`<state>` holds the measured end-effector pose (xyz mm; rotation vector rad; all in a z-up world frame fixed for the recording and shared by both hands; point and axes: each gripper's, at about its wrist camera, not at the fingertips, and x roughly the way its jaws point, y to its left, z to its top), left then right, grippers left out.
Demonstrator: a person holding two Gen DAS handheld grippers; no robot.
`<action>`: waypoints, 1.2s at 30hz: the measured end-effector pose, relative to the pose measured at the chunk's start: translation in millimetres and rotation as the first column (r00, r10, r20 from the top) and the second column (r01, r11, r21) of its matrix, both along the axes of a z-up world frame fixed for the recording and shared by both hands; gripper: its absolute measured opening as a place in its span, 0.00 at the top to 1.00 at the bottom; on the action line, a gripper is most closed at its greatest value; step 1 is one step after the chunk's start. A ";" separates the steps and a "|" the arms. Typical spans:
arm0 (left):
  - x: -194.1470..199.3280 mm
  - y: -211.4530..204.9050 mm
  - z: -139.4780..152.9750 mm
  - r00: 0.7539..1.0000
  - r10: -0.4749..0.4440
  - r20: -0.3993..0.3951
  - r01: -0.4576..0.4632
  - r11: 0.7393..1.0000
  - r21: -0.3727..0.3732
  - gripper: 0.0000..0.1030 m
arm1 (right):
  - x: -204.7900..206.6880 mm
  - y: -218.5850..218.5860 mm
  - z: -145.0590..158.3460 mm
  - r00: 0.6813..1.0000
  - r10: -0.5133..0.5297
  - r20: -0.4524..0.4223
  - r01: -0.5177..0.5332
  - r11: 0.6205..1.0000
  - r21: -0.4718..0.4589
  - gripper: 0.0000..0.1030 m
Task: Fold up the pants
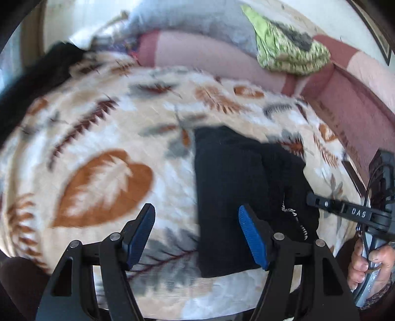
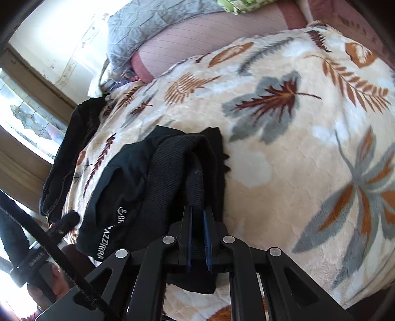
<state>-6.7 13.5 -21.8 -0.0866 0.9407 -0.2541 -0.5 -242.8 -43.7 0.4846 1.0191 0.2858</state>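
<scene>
Black pants (image 1: 234, 172) lie bunched on a cream blanket with a leaf pattern (image 1: 98, 123). My left gripper (image 1: 195, 208) is open over the blanket. Its blue-padded right finger is over the pants' left edge and nothing is between the pads. My right gripper (image 1: 312, 198) reaches in from the right to the pants' right side. In the right wrist view this gripper (image 2: 197, 210) is shut on a raised fold of the ribbed black pants (image 2: 148, 177). White lettering shows on their waistband at the lower left. The pants' lower end is hidden under the fingers.
Another dark garment (image 2: 69, 153) hangs over the bed's left edge by a window (image 2: 24, 118). A pink and maroon bolster (image 1: 209, 56), a grey pillow (image 1: 197, 22) and a green patterned cloth (image 1: 291, 51) line the back. A person's hand (image 1: 370, 261) holds the right gripper's handle.
</scene>
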 end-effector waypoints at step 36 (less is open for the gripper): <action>-21.1 -1.8 -35.4 0.994 -0.051 0.101 0.065 0.988 -0.143 0.32 | 118.3 132.4 42.1 0.913 0.406 -0.045 -0.399 0.909 0.120 0.78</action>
